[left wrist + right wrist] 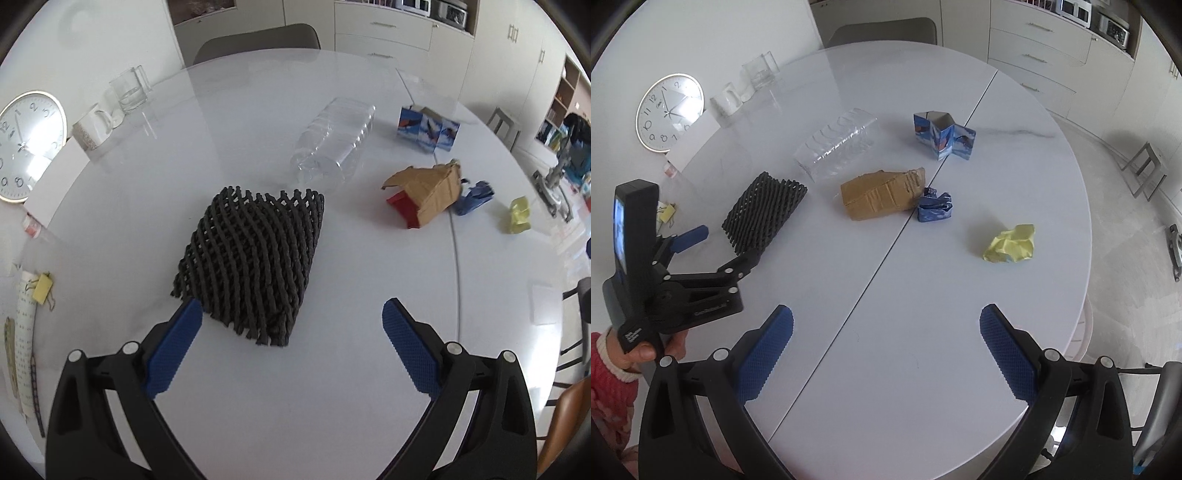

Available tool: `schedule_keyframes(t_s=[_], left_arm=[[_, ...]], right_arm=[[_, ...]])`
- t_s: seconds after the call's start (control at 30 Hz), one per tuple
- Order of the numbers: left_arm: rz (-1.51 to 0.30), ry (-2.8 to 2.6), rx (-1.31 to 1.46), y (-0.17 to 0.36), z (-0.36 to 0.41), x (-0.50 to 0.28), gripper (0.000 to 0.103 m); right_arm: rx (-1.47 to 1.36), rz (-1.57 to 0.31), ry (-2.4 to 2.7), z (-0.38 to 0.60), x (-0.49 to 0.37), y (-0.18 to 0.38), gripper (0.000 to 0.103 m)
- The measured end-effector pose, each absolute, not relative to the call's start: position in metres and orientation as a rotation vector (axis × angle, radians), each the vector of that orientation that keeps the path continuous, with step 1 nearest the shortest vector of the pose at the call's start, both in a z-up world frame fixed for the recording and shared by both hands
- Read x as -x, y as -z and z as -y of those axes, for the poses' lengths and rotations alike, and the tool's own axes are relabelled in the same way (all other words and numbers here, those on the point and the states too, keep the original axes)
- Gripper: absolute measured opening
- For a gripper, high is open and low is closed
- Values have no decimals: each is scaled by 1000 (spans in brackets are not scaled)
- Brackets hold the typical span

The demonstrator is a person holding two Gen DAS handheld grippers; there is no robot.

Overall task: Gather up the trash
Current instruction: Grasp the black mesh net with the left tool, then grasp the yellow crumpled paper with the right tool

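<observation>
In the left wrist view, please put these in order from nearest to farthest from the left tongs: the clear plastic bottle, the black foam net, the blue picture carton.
1. Black foam net: directly ahead of the open left tongs, its near edge by the left fingertip.
2. Clear plastic bottle: lying on its side behind the net, slightly right.
3. Blue picture carton: far right, standing beyond the bottle.

Left tongs (291,314): black plastic arms, two blue bumpy pads (173,354), round silver screws (130,348) at joints. Right tongs (886,317): same black arms, blue bumpy pads, silver screws. Seen from right wrist view, left tool has tall black handle, small white lettering on side, lit blue strip. Hand (646,350) around handle; red-pink knit sleeve (607,380) with pale cuff.
</observation>
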State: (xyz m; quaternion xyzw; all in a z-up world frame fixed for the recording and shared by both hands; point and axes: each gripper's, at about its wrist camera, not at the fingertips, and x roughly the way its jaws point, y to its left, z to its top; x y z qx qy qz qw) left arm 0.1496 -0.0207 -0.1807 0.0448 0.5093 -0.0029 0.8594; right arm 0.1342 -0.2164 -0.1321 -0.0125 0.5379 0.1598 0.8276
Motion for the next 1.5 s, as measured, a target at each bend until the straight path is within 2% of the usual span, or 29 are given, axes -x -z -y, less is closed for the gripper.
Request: schedule_keyframes(t_s=[0.07, 0.23, 0.37, 0.5, 0.6, 0.67, 0.87, 1.17, 1.4, 1.5], left_arm=[[-1087, 13, -105, 190, 22, -159, 85], [-1124, 5, -114, 211, 20, -181, 83], [-1156, 23, -97, 219, 17, -195, 66], [-1152, 2, -115, 224, 13, -202, 62], [-1149, -16, -122, 223, 10, -204, 51], [-1149, -32, -127, 222, 7, -205, 38], [-1144, -13, -62, 211, -8, -204, 16], [-1109, 0, -38, 187, -3, -196, 13], [-1089, 80, 60, 158, 15, -174, 13], [-1088, 127, 56, 151, 33, -164, 13]], right_arm=[[30, -1151, -345, 215, -143, 136, 100], [37, -1175, -343, 217, -166, 148, 100], [21, -1181, -340, 221, -179, 154, 100], [5, -1187, -334, 227, -188, 160, 100], [-5, -1196, -324, 233, -194, 164, 100], [-12, -1201, -318, 237, -197, 167, 100], [-57, -1208, -318, 248, -206, 172, 100], [-62, -1175, -308, 273, -210, 171, 100], [-96, -1195, -187, 311, -220, 196, 100], [-109, -1208, -171, 315, -227, 209, 95]])
